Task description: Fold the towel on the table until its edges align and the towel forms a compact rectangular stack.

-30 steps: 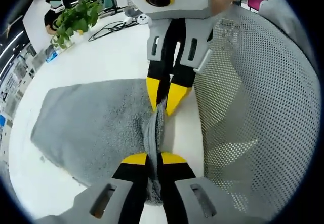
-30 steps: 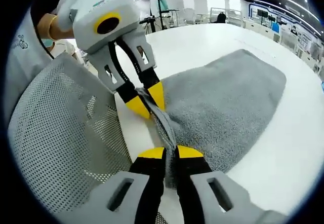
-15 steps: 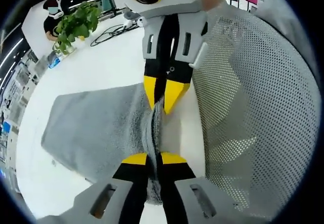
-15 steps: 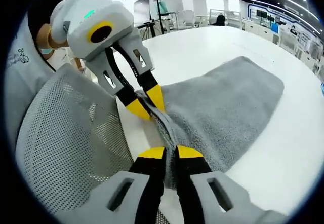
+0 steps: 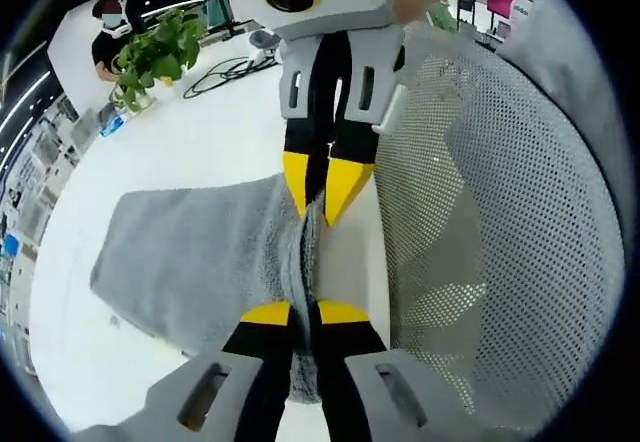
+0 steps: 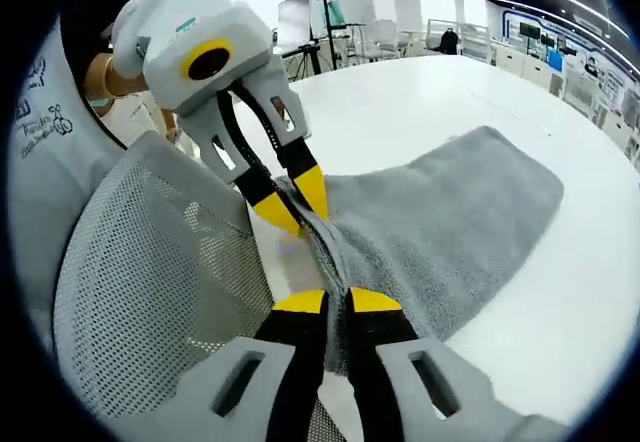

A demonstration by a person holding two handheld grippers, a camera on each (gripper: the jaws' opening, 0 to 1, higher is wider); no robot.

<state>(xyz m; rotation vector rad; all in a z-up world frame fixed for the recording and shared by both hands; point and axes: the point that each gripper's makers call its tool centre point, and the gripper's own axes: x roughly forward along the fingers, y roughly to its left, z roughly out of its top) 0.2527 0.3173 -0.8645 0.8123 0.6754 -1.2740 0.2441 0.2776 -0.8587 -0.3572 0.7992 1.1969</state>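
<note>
Both tongs clamp grey towel, no legible writing

A wide white bench is seen carrying a grey towel, most of which is spread flat on it, one edge being lifted at the bench's near rim. Farther back, a leafy potted plant and dark cables are set on the same top.

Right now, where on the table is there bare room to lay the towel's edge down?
Bare white table borders the towel on its far side, toward the plant. It is crowded at the near edge: both grippers pinch the towel beside the mesh chair.
</note>
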